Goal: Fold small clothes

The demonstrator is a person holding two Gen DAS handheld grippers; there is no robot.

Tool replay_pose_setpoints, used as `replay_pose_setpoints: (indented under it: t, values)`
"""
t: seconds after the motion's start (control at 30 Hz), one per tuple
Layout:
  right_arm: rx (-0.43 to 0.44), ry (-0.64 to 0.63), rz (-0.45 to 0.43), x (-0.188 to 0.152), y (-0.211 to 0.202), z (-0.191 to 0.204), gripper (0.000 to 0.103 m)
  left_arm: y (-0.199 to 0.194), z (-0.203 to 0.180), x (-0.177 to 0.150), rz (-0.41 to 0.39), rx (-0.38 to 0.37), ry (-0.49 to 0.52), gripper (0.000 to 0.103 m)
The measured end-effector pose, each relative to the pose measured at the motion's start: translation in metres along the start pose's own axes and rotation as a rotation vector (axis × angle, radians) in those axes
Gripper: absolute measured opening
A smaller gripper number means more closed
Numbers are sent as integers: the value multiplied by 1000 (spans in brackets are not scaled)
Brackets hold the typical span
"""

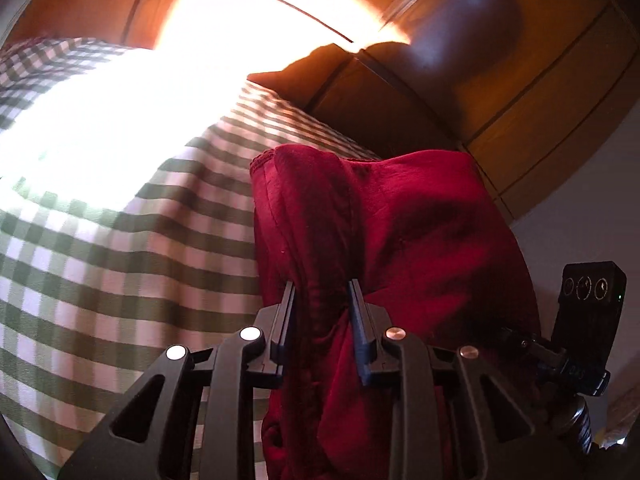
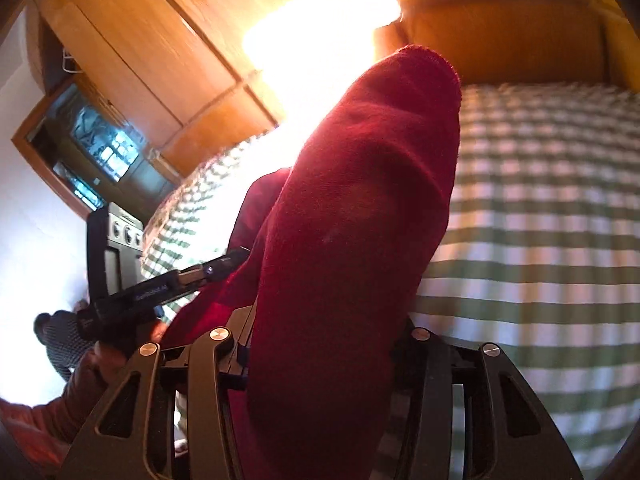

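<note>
A dark red garment [image 1: 384, 240] hangs bunched above the green-and-white checked cloth [image 1: 120, 260]. My left gripper [image 1: 322, 292] is shut on a fold of it, with fabric pinched between the two fingers. In the right wrist view the same red garment [image 2: 360, 220] drapes over my right gripper [image 2: 320, 344] and hides its fingertips; the fabric runs down between the finger mounts. The other gripper's black body [image 2: 116, 256] and the hand holding it show at the left of that view.
The checked cloth [image 2: 540, 240] covers the surface below. Wooden cabinet panels [image 1: 520, 100] stand behind, with a strong sunlit glare [image 1: 100, 120] across the cloth. A yellow cushion or headboard [image 2: 500, 20] lies at the far edge. A dark-framed doorway [image 2: 92, 148] is at the left.
</note>
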State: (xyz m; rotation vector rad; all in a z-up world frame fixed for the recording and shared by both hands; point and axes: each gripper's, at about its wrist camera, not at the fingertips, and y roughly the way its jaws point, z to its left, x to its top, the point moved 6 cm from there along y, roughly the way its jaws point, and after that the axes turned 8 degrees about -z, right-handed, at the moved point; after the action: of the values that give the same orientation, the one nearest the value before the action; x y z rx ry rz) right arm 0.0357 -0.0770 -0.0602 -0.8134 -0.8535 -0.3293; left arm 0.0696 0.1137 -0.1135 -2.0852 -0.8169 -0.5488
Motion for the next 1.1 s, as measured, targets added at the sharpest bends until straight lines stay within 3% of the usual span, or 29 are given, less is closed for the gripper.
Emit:
replay_pose_setpoints:
  t: [0.2,0.33,0.47,0.53,0.63,0.7,0.83,0.9,1.0,1.1]
  values:
    - [-128,26,-170,27,-92,-51,45,59,-111,14,56,-150,140,24]
    - [-232,98,-256,36,-142,-112,45,114,-192,12,124,-197,278,24]
    - [-324,256,-240,16,-157,-190,47,180,-236,-21,253,-143,395,24]
    - [-390,334,-180,-8,-148,-228,52,212,-237,-49,325,-41,476,24]
    - [-428,419,-171,-32,-142,-255,75,219,-241,-65,284,0,550,26]
    - [-448,427,-201,-34,-153,-256,84,217,-239,-59,274,19,553,29]
    - [-575,362,-279,-19,-184,-250,83,191,-247,-50,197,27,540,31]
    - [-615,306,-314,-6,-194,-236,69,176,-248,-44,124,8,524,30]
    - [-662,214,-314,5,-188,-209,56,158,-254,-44,68,-29,536,30]
    - [-718,136,-264,-3,-176,-195,51,163,-255,-58,103,10,615,30]
